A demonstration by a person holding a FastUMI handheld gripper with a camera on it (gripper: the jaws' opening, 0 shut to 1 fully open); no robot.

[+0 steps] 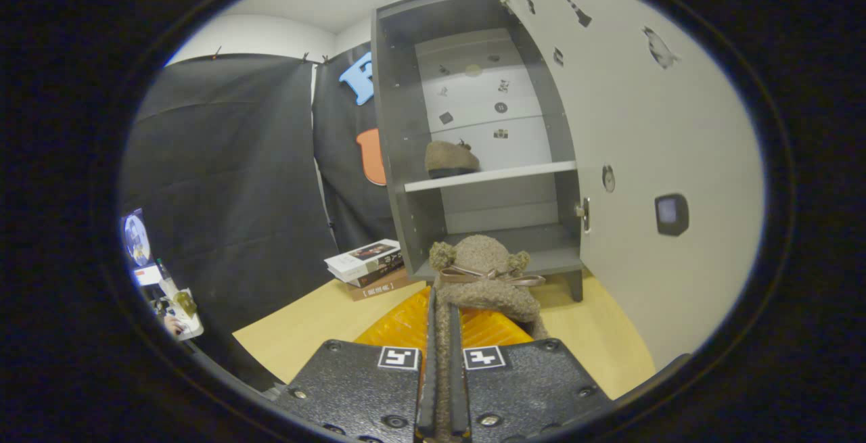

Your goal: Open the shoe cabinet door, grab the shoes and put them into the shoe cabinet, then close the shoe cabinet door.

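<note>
Tongs clenched the fuzzy slipper, apparently by its heel, aiming it toward the open cabinet's lower shelf.

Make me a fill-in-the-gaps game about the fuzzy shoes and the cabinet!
1. The cabinet door is ____.
2. The gripper is shut on a fuzzy brown ____.
3. Another brown shoe already sits on the cabinet's white ____.
4. Left of the shoe cabinet, on the table, lies a stack of ____.

Missing words: open; shoe; shelf; books
</note>
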